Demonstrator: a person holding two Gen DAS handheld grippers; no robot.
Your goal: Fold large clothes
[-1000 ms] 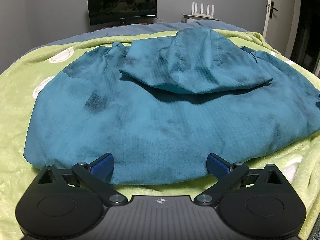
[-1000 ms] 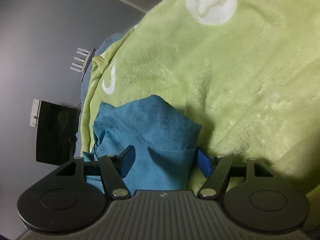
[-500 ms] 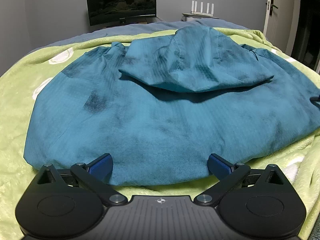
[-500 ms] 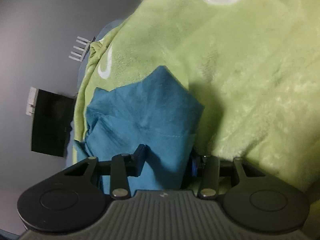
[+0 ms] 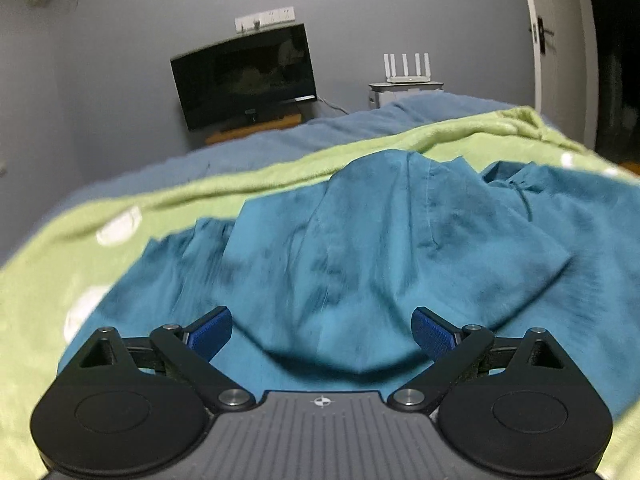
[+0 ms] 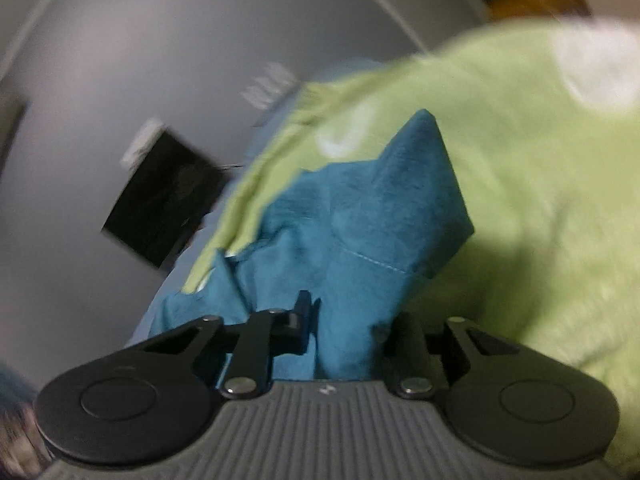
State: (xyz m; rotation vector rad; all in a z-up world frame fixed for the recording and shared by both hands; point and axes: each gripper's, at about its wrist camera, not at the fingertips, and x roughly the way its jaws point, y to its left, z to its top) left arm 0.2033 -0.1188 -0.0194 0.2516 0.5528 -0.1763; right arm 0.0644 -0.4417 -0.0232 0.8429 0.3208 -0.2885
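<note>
A large teal hooded garment [image 5: 380, 240] lies spread on a green blanket [image 5: 60, 280], its hood folded down over its back. My left gripper [image 5: 322, 334] hovers open just over the garment's middle. The hood's lower edge lies between and ahead of its blue pads [image 5: 212, 332], which touch nothing. In the right wrist view a bunched end of the same garment [image 6: 360, 220] rises from the blanket. My right gripper [image 6: 352, 320] is closing its jaws on this bunch; the cloth fills the narrow gap and hides the right finger's pad.
The green blanket [image 6: 540, 200] covers a bed with blue bedding [image 5: 280, 140] at its far edge. A dark monitor [image 5: 244, 76] and a white router [image 5: 406, 68] stand against the grey wall beyond. A door [image 5: 560, 40] is at the right.
My left gripper moved forward and up over the garment, from its near hem toward the hood, staying open. My right gripper's jaws narrowed onto the teal cloth while the wrist rolled and rose a little.
</note>
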